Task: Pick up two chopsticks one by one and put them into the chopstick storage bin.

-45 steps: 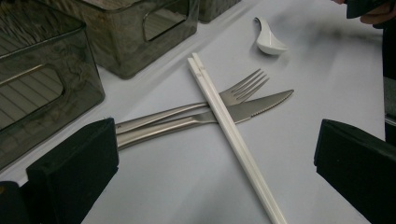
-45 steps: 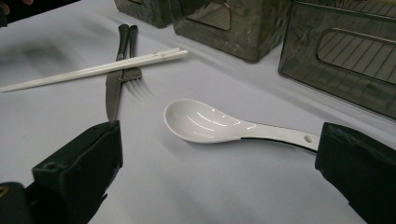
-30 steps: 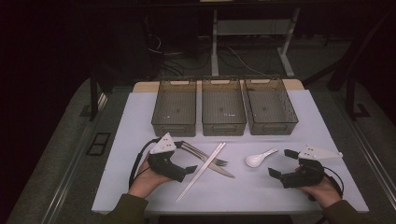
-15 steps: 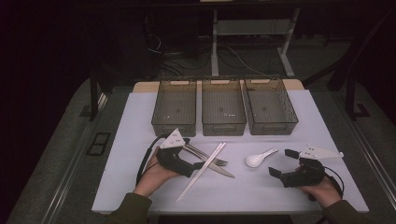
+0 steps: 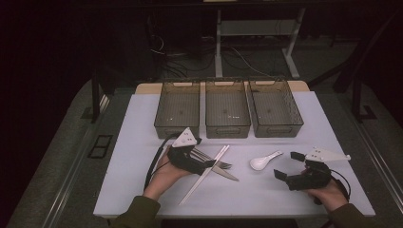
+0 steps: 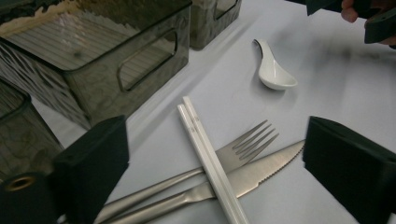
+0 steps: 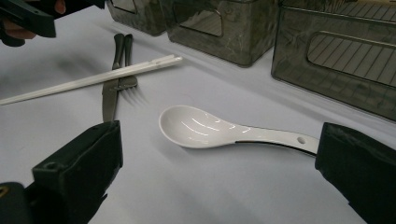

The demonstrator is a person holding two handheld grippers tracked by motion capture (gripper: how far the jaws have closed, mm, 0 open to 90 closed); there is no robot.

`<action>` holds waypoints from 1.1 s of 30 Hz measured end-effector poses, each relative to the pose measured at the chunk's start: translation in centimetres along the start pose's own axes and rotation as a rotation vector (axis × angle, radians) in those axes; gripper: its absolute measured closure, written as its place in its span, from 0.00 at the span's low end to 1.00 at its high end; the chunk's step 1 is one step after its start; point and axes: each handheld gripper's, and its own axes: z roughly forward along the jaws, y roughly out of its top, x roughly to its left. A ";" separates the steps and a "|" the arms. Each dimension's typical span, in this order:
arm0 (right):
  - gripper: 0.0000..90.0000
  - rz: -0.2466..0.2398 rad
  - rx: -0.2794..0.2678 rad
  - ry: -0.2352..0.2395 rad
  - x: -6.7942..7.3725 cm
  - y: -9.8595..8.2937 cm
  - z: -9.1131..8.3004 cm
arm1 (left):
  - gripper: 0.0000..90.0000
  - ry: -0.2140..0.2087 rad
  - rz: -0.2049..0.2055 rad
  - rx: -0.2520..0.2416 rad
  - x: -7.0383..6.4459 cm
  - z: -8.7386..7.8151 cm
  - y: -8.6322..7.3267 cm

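Two grippers stand wide open over the table. Left gripper (image 5: 209, 164) straddles the chopsticks (image 6: 210, 161), which lie across the fork (image 6: 243, 144) and knife (image 6: 261, 163); right gripper (image 7: 219, 182) frames the spoon (image 7: 205, 126). Approach step, judged. Next: lower, close, carry to the bins (image 5: 227, 107) beyond.

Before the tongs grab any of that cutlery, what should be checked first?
1. Left tongs open: ok.
2. Left tongs over the fork and knife: ok.
3. Fork free to lift: not ok, chopsticks lie across it.
4. Right tongs open: ok.
5. Spoon lying alone, between the right jaws: ok.
6. Three bins hold nothing: ok.
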 end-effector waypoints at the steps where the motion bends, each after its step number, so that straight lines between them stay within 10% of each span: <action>1: 0.01 0.002 0.001 0.002 0.0 0.0 0.0 | 0.17 0.002 0.005 0.003 -0.1 0.0 -0.1; 15: 0.01 -0.003 -0.001 0.009 0.1 0.0 -0.1 | 0.60 0.004 -0.010 0.082 -0.8 0.5 -0.9; 33: 0.01 0.001 0.000 0.005 0.1 0.0 -0.1 | 0.81 0.018 -0.036 0.208 -0.9 1.7 -2.0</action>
